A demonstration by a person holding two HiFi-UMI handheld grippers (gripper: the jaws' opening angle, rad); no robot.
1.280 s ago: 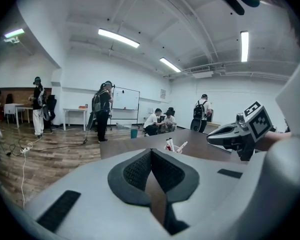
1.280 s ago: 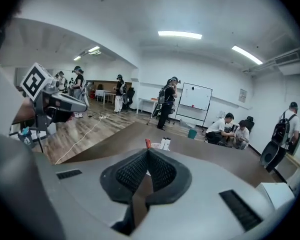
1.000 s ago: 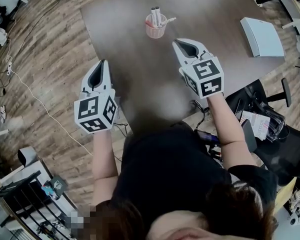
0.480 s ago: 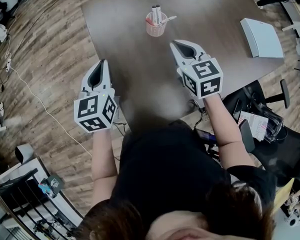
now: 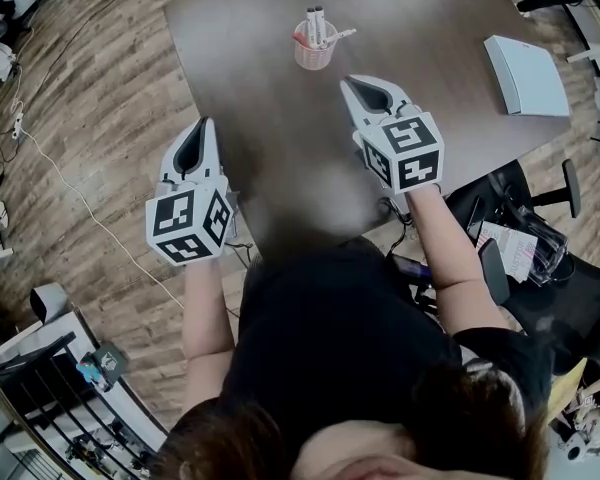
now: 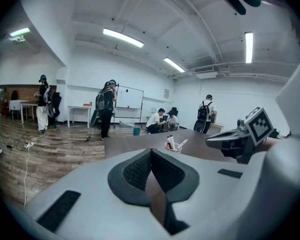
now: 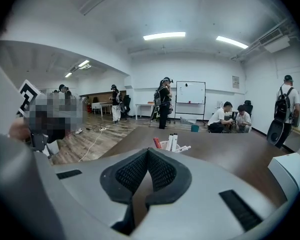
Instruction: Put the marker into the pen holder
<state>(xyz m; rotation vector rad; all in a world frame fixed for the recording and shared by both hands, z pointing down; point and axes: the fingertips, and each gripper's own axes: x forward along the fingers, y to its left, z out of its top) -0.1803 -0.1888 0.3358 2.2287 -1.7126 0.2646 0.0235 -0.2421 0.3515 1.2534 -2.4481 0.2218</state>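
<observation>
1. While held apart near the table [image 5: 260, 98] edge, the left tongs [image 5: 206, 125] and right tongs [image 5: 348, 82] are closed completely, with nothing gripped.
2. The markers [image 5: 315, 23] are stood in the pink pen holder [image 5: 313, 56], well beyond both tongs.

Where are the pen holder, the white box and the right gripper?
pen holder [image 5: 313, 60]: head view, on its front wall.
white box [image 5: 526, 73]: head view, middle of its top face.
right gripper [image 7: 147, 154]: right gripper view, where its shut jaws meet.
</observation>
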